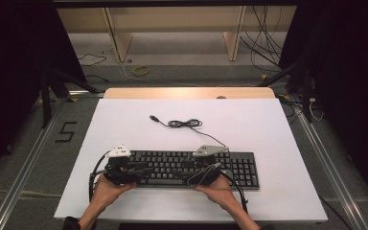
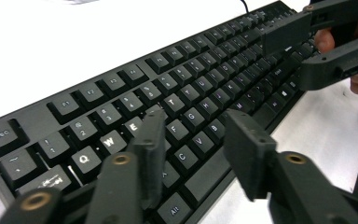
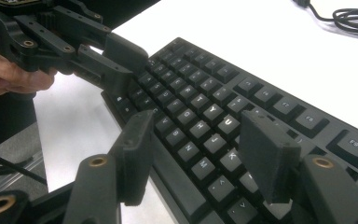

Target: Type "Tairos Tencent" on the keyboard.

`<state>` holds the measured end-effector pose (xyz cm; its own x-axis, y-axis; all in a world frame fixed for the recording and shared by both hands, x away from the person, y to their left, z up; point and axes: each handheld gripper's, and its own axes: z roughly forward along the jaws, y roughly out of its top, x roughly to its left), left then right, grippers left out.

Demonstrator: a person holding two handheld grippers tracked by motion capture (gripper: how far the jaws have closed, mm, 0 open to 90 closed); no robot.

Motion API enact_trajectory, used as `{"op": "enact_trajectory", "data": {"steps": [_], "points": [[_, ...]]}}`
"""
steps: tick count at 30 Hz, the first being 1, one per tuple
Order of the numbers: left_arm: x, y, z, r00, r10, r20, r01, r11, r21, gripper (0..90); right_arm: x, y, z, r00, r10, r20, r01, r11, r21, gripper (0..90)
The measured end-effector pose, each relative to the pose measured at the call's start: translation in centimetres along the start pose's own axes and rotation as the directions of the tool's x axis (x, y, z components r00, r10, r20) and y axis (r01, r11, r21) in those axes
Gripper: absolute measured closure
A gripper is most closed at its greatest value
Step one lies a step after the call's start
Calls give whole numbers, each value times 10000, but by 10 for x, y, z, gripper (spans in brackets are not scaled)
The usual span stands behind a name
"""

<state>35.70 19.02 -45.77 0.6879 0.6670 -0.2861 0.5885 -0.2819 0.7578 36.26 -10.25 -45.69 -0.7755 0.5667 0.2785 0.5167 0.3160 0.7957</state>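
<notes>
A black keyboard (image 1: 191,167) lies across the near part of the white table (image 1: 268,124). Its black cable (image 1: 184,123) is coiled behind it and ends in a loose USB plug (image 1: 152,117). My left gripper (image 1: 143,168) hovers over the keyboard's left end. In the left gripper view it (image 2: 193,149) stands open above the letter keys (image 2: 182,105). My right gripper (image 1: 188,168) faces it from the keyboard's middle and is also open (image 3: 196,154) over the keys (image 3: 191,116). Each gripper view shows the other gripper, the right (image 2: 307,51) and the left (image 3: 107,60). Nothing is held.
White table surface extends behind and to both sides of the keyboard. A wooden strip (image 1: 189,92) borders the far edge. Beyond it on the floor are a wooden frame (image 1: 177,28), loose cables (image 1: 263,43) and a yellow ring (image 1: 141,70). Metal rails (image 1: 28,163) flank the table.
</notes>
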Motion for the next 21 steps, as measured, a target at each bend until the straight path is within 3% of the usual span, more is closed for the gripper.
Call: {"op": "enact_trajectory", "data": {"steps": [12,21], "points": [[-3,0,7,9996,227,155,-234,9986,469,801,-3,-5,-10,10000,63,65,-63,9999,-139,449],[-4,0,18,9987,498,114,-507,9937,1001,889,-1,-7,-12,10000,30,71,-29,9999,-137,404]]}}
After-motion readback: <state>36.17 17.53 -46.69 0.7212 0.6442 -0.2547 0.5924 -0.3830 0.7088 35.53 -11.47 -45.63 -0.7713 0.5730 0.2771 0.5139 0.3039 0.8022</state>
